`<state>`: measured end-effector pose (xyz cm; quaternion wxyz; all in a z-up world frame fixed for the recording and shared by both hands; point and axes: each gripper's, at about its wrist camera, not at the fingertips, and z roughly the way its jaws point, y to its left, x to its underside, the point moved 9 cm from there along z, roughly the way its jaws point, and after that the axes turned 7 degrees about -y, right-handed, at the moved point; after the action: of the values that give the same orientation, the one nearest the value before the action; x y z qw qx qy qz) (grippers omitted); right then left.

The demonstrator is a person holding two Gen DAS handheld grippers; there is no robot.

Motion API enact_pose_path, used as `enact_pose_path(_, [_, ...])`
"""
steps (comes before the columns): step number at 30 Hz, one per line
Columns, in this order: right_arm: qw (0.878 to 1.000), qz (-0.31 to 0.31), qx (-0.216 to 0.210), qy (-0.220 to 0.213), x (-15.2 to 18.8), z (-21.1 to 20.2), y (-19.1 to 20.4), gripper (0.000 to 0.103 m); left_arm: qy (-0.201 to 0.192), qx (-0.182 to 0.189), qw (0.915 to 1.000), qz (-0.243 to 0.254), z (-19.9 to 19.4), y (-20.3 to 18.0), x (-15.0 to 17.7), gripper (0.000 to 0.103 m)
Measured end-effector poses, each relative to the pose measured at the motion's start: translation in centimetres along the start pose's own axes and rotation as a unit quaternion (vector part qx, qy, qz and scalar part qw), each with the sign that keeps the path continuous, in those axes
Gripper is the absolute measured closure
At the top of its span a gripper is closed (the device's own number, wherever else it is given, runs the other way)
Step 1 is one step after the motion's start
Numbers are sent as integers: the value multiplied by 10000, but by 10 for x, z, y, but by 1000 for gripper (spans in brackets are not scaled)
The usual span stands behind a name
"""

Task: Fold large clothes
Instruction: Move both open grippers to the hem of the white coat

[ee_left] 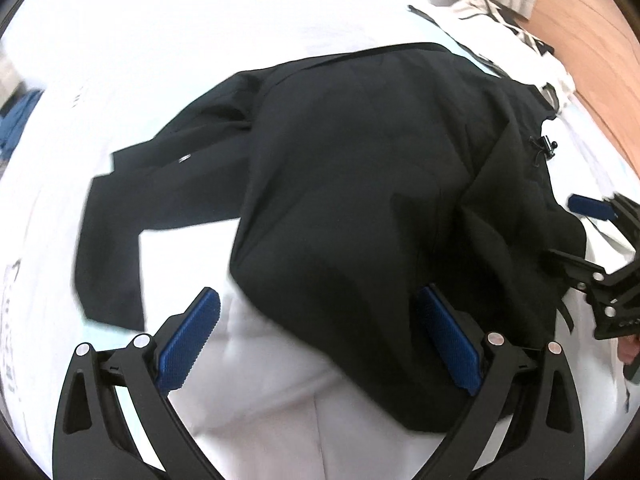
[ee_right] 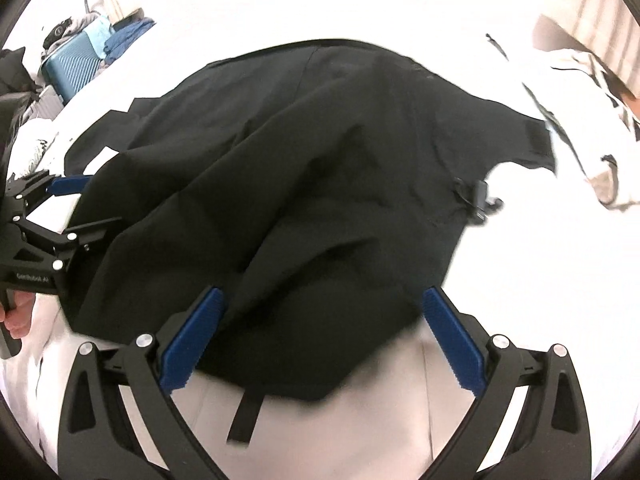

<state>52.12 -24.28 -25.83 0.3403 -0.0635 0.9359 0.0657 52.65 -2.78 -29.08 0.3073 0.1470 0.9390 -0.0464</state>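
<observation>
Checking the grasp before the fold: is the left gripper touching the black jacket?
Cannot tell: in the left wrist view the open left gripper overlaps the black jacket, but neither contact nor gap shows.

Black jacket (ee_left: pixel 360 184) on white bed (ee_left: pixel 180 32). Blue ridged pads on black fingers (ee_left: pixel 188 344). Light-blue ribbed suitcase (ee_right: pixel 74 64), darker blue cloth (ee_right: pixel 128 34) beside. White garment (ee_right: pixel 592 120) with black marks. Tan wood floor (ee_left: pixel 592 60).
</observation>
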Motion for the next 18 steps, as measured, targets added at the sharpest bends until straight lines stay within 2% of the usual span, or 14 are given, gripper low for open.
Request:
enact_pose_path(10, [9986,280,393,-203,25,-75,6,8,-207,120,9997,49,-67,-2,25,6])
enact_pose_path(13, [9987,203,400,-227,40,-97,10,8,-290,84,9995,120,-86,-4,32,6])
enact_pose_path(18, [9987,199,322,-336,64,-120,8,8,-336,-9,9993,180,-115,-17,63,6])
